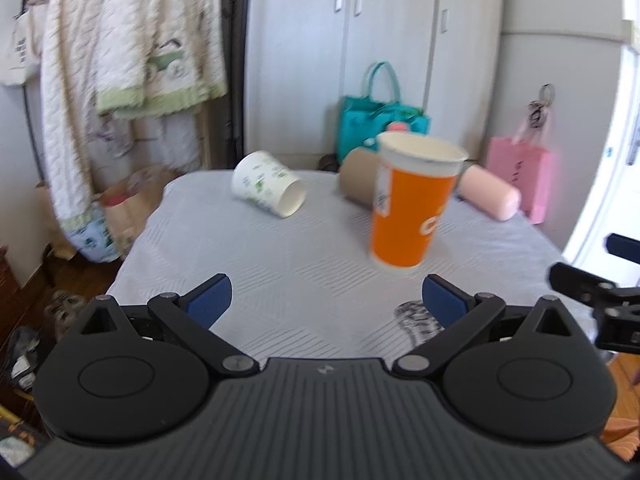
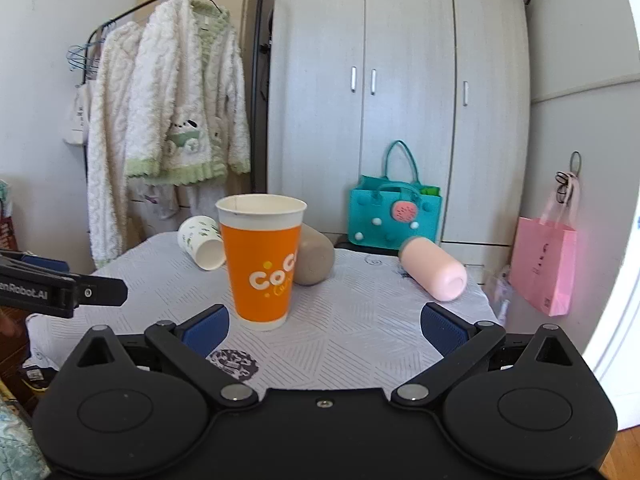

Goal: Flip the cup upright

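An orange paper cup [image 1: 408,204] stands upright on the white cloth table [image 1: 280,272]; it also shows in the right wrist view [image 2: 262,260]. A white cup with green print [image 1: 269,189] [image 2: 201,242], a brown cup [image 1: 358,182] [image 2: 314,256] and a pink cup [image 1: 490,194] [image 2: 436,270] lie on their sides behind it. My left gripper [image 1: 326,300] is open and empty, short of the orange cup. My right gripper [image 2: 324,326] is open and empty, just in front of the orange cup. The right gripper shows at the right edge of the left view [image 1: 592,296].
A teal handbag [image 2: 394,210] and a pink paper bag [image 2: 544,266] stand behind the table by a grey wardrobe [image 2: 400,100]. A clothes rack with fluffy white garments [image 2: 176,120] stands at the left. The left gripper shows at the left of the right view [image 2: 60,290].
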`<state>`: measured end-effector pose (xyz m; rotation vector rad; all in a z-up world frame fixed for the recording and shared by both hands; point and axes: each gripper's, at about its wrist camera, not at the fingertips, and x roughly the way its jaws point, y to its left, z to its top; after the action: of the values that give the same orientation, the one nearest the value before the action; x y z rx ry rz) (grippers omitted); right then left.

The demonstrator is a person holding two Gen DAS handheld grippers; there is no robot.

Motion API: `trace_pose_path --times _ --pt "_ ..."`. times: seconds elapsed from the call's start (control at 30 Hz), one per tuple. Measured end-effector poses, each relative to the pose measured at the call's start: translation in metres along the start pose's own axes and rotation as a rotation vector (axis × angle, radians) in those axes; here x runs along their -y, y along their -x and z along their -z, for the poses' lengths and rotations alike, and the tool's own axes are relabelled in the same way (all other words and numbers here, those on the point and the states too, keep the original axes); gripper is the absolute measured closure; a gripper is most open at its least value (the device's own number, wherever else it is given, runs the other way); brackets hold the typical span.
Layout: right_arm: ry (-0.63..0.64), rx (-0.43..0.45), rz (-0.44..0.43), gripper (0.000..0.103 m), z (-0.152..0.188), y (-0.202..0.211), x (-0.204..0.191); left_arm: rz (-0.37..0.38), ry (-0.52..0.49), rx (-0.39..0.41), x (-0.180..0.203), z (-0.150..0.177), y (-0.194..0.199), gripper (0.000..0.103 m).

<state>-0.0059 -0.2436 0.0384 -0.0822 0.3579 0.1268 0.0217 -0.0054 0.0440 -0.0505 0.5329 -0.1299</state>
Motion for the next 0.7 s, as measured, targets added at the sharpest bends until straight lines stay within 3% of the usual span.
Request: trace_pose_path --times 0.13,0.3,0.43,0.7 --pt "-0.002 -0.023 0.03 0.0 0.002 -0.003 -0.004 -0.045 0.016 -0.03 -0.004 0.002 -0.006 0.0" --pt "-0.006 -0.041 0.076 0.0 0.003 -0.007 -0.01 -0.085 0.009 -0.008 -0.006 0.005 -0.005 0.0" --pt "-0.031 -0.054 0.111 0.0 0.003 -0.01 -0.012 -0.09 -0.055 -0.009 -0.003 0.001 -0.003 0.0" --pt "-0.072 -0.076 0.183 0.0 0.005 -0.014 -0.009 -0.071 -0.049 -0.002 -0.002 0.0 0.0 0.0"
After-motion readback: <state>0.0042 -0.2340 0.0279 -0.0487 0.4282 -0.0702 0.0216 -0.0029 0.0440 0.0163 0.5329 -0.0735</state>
